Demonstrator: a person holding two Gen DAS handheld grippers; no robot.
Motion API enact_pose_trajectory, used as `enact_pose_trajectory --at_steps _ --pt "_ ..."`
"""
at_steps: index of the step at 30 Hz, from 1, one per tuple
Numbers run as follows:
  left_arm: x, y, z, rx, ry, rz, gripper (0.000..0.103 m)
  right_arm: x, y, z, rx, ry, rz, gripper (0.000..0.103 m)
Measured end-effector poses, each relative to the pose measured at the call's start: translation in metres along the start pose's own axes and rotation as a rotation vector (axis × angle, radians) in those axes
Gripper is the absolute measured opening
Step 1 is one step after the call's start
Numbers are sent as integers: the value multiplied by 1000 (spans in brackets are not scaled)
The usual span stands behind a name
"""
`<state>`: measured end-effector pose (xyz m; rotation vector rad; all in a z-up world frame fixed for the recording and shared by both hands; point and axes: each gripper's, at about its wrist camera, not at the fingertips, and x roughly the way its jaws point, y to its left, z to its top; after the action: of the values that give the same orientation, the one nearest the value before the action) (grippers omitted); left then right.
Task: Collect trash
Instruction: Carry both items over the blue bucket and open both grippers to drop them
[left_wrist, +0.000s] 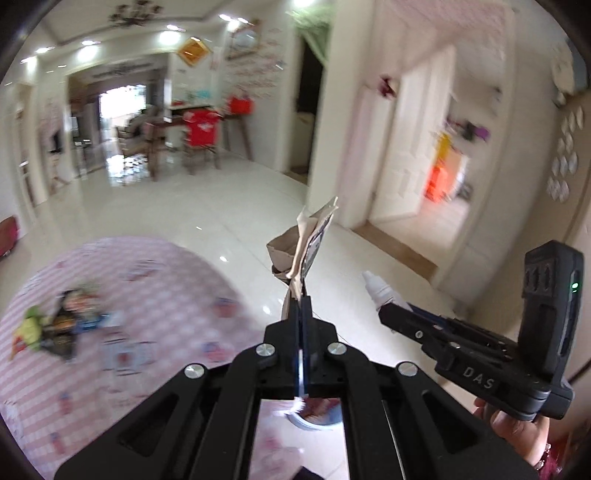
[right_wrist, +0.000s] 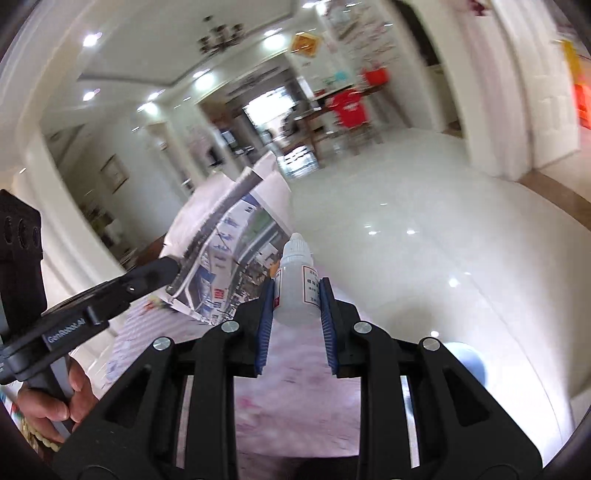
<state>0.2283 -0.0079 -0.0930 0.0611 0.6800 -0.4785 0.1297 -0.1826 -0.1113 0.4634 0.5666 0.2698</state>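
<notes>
Left gripper (left_wrist: 301, 306) pinches a folded paper (left_wrist: 308, 243) at frame centre; right gripper (right_wrist: 297, 295) clamps a small bottle (right_wrist: 295, 280). Thin, floppy paper could slip free mid-carry.
</notes>
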Motion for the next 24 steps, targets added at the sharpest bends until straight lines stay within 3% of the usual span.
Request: enact_pose_trajectory --at_steps 5,10,15,17,19,24 --pt "69 -42 -6 52 107 -107 1 -18 -64 -9 94 -17 -103 24" --pt "128 -74 -19 90 202 -159 1 -24 -100 -19 155 -32 -165 24" --pt "159 -98 -28 148 218 -176 3 -27 -121 -25 187 -57 -210 24" --pt "170 -101 -32 149 226 -145 15 -26 -132 -28 209 -54 -218 24" --pt "178 -99 -29 136 221 -93 64 -22 -133 -32 213 -43 -225 24" --pt "179 -89 -35 116 221 -74 66 -17 -134 -42 217 -16 -223 24"
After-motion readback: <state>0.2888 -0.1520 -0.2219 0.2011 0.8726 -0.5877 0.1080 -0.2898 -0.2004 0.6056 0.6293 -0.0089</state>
